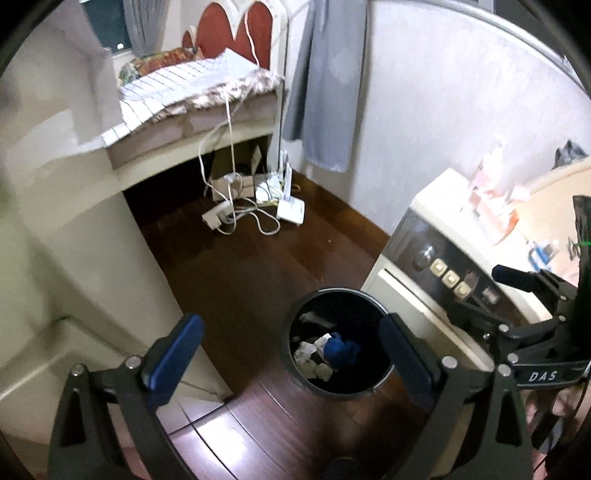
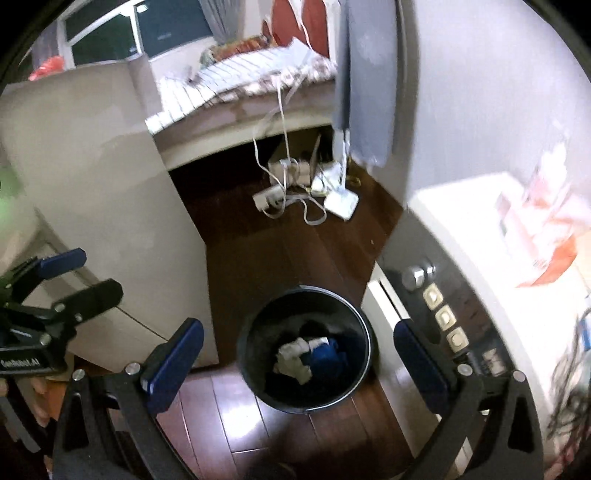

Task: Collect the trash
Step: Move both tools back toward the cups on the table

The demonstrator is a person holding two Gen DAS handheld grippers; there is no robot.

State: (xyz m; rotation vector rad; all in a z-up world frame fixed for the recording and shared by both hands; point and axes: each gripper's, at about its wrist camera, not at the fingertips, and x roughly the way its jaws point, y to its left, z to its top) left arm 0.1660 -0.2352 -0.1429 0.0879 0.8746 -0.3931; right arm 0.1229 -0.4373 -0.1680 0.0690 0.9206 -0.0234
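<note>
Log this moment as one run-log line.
left gripper: open, empty | right gripper: open, empty | trash bin: on floor, holds crumpled paper and blue item

Likely a bedroom: bed (image 1: 192, 85), headboard (image 1: 236, 29).

"DAS" on right hand-held gripper (image 1: 517, 295)

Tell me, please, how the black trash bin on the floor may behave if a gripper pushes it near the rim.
The black trash bin looks tall and thin-walled, holding only crumpled paper and something blue, so it is probably light. A push near the rim could tip it. The glossy wooden floor suggests a low push would slide it instead.
</note>
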